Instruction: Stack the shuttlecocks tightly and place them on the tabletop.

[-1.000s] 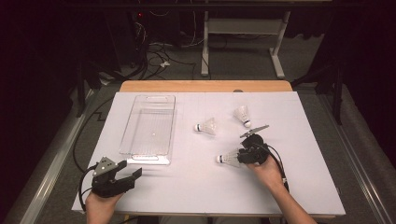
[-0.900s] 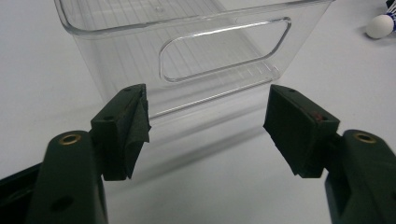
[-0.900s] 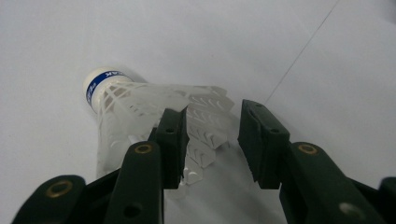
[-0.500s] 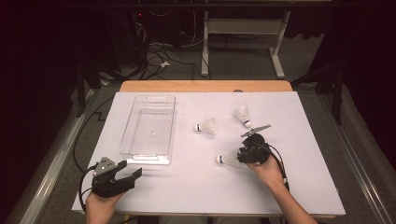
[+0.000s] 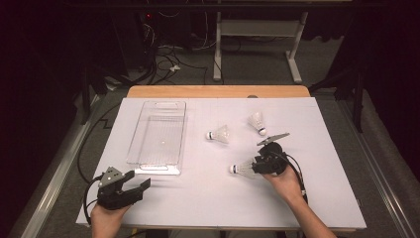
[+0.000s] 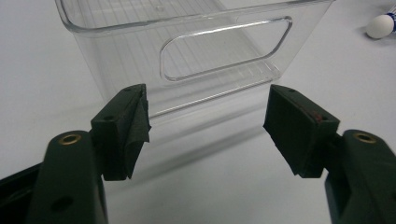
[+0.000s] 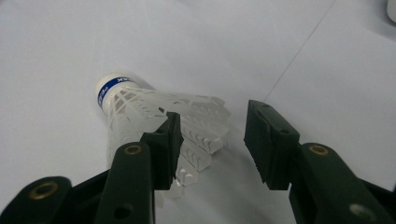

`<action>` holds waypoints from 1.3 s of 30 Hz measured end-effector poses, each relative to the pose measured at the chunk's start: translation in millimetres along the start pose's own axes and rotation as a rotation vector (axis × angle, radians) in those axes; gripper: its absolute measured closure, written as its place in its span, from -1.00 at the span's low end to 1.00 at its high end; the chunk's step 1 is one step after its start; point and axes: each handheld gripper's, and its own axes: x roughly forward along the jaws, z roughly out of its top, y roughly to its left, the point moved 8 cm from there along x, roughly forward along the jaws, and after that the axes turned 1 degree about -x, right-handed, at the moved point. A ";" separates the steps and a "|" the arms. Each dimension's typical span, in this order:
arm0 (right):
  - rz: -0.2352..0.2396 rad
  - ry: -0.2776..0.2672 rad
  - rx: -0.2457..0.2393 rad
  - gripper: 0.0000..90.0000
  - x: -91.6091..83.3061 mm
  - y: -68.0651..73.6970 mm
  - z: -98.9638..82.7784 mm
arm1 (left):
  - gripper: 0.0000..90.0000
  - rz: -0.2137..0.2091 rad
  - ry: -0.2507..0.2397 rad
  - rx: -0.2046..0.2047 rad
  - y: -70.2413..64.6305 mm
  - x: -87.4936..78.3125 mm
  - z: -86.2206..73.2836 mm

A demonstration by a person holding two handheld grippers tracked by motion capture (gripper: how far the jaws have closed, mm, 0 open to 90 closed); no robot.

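The shuttlecock (image 5: 243, 168) lies on its side on the table (image 5: 317, 198), lower centre of the high view, cork toward frame left, skirt toward the right tool (image 5: 261, 165). Its long axis runs left–right, in line with that tool. In the right gripper view the skirt (image 7: 187, 121) sits partly between the jaws; they have just been opening, stand about half apart, and grip nothing. The left tool (image 5: 130, 188), lower left, is wide open and empty, facing the bin (image 6: 187, 42).

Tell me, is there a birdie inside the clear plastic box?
No, the clear box has nothing in it, and all three birdies lie on the white table to its right.
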 end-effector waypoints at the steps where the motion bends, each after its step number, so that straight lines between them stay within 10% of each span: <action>1: -0.001 0.000 0.001 0.25 -0.3 0.0 -0.3 | -0.29 0.000 0.000 0.000 -0.1 0.0 0.0; 39: -0.004 -0.062 0.023 0.26 -25.5 -5.7 -17.0 | -0.29 0.001 0.002 0.005 -0.6 -0.2 -0.1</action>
